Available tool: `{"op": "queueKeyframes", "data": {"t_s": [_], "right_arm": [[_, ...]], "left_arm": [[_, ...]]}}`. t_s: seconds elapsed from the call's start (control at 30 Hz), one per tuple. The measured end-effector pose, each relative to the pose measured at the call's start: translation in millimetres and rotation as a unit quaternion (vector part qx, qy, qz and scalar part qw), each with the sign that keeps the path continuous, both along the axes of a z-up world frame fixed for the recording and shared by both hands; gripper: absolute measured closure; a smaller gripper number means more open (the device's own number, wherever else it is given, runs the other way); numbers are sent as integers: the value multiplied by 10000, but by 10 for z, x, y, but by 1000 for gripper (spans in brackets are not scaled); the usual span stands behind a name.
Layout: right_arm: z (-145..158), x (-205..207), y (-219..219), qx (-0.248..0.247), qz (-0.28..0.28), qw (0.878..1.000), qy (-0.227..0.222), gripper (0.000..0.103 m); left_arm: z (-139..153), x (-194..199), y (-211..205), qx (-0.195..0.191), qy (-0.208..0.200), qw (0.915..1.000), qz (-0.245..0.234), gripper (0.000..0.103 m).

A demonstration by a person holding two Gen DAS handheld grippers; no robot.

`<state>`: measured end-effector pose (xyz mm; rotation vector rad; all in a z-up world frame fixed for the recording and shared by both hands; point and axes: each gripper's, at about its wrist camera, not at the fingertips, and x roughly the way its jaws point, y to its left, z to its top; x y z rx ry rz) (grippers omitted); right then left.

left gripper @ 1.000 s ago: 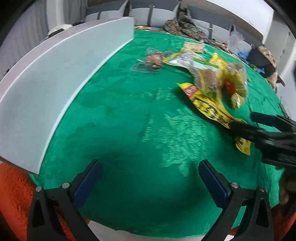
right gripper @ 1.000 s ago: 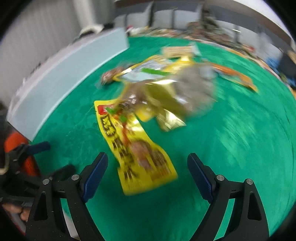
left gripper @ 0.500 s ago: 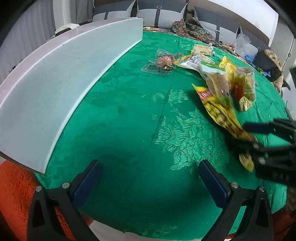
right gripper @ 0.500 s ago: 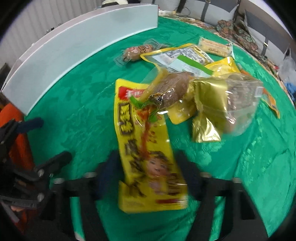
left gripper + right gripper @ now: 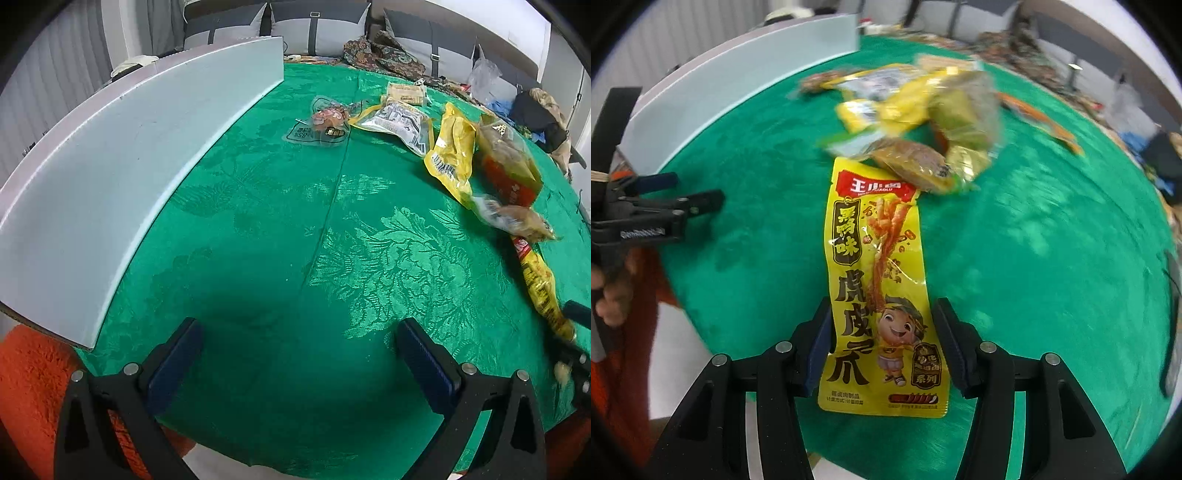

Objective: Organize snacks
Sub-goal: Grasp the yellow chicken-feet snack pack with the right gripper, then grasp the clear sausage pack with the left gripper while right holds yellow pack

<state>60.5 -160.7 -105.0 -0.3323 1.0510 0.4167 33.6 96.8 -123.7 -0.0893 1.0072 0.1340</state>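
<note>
My right gripper (image 5: 882,343) is shut on a long yellow snack packet (image 5: 879,280) with a cartoon boy on it, holding it by its near end over the green tablecloth (image 5: 1034,258). The same packet shows in the left wrist view (image 5: 541,284) at the far right, with the right gripper's tip beside it. My left gripper (image 5: 295,362) is open and empty, low over bare cloth near the table's front edge. It shows in the right wrist view (image 5: 665,203) at the far left. A heap of snack packets (image 5: 923,110) lies beyond the held packet.
A long white box wall (image 5: 122,162) curves along the table's left side. Loose snacks lie at the back right: a clear sausage pack (image 5: 325,122), a silver pouch (image 5: 399,122), a yellow bag (image 5: 450,155). Sofa cushions (image 5: 314,29) stand behind the table. An orange rug (image 5: 33,387) is below.
My right gripper has closed on the yellow packet's near end and drawn it toward me, away from the heap. The left gripper stayed open over the cloth.
</note>
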Motion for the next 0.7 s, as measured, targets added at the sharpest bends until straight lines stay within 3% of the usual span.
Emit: {"op": "queueKeyframes", "data": {"t_s": [0.13, 0.3, 0.7], "right_arm": [[-10, 33, -301, 13, -650, 9970, -418, 44], [-55, 75, -458, 343, -940, 9935, -542, 26], [-89, 20, -533, 581, -1044, 9900, -747, 22]], "left_arm": [[-1, -3, -4, 12, -38, 10000, -16, 0], [-2, -12, -11, 25, -81, 10000, -6, 0], [-1, -25, -24, 43, -160, 9999, 7, 0]]}}
